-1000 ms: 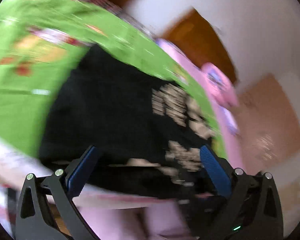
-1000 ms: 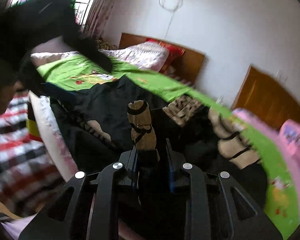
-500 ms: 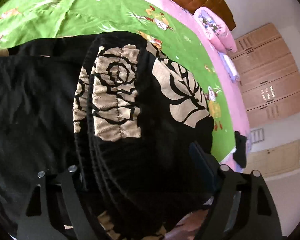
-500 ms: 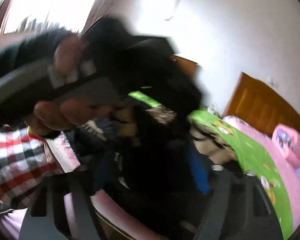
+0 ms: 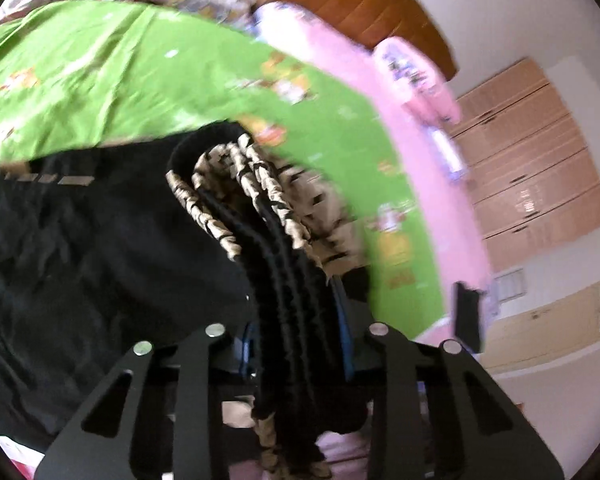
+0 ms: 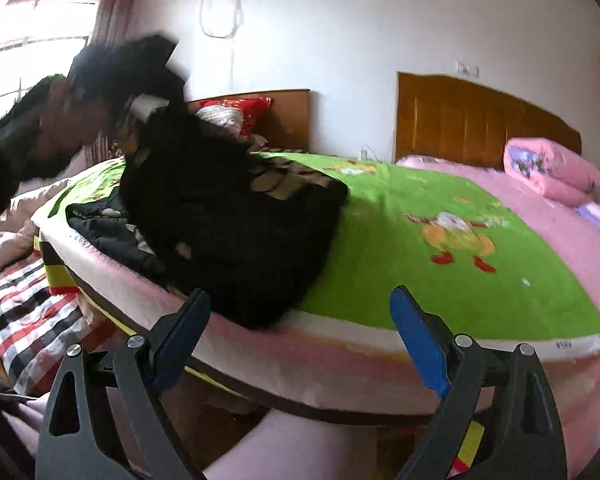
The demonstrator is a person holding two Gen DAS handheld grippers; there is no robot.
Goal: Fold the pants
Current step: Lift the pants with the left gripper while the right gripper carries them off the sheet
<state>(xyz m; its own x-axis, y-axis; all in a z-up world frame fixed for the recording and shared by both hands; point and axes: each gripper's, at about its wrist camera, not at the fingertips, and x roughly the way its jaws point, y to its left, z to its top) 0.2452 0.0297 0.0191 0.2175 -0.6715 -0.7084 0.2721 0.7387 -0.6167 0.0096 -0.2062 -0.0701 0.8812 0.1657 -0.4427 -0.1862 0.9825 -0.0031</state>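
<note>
1. My left gripper point(image 5: 296, 336) had its jaws pinched down on a thick bunch of the pants point(image 5: 112, 248): several black layers with beige print stacked edge-on between the blue pads. The bunch ran up and away from the jaws toward the green blanket point(image 5: 112, 80).

2. My right gripper point(image 6: 300, 332) stood with jaws spread wide and nothing between them, off the near edge of the bed point(image 6: 300, 364) and clear of the cloth.

3. The pants lay on the green blanket, at its near-left corner as seen from the right wrist. One end was lifted off the blanket in the left gripper; the rest slumped in a dark heap reaching the blanket's near edge.

4. Progress, as I judged it: the garment had been gathered into layers, so at least one fold looked made. The heap was lumpy, not a flat, squared packet.

5. Left to do, by my reckoning: lay the held end down on the blanket, flatten the layers, square the edges, let go.

6. A second dark garment point(image 6: 104, 232) with pale marks lay beside the heap, toward the blanket's left edge. I could not tell whether the two touched.

7. The left wrist view was smeared with motion blur; I could not make out any fold lines.
</note>
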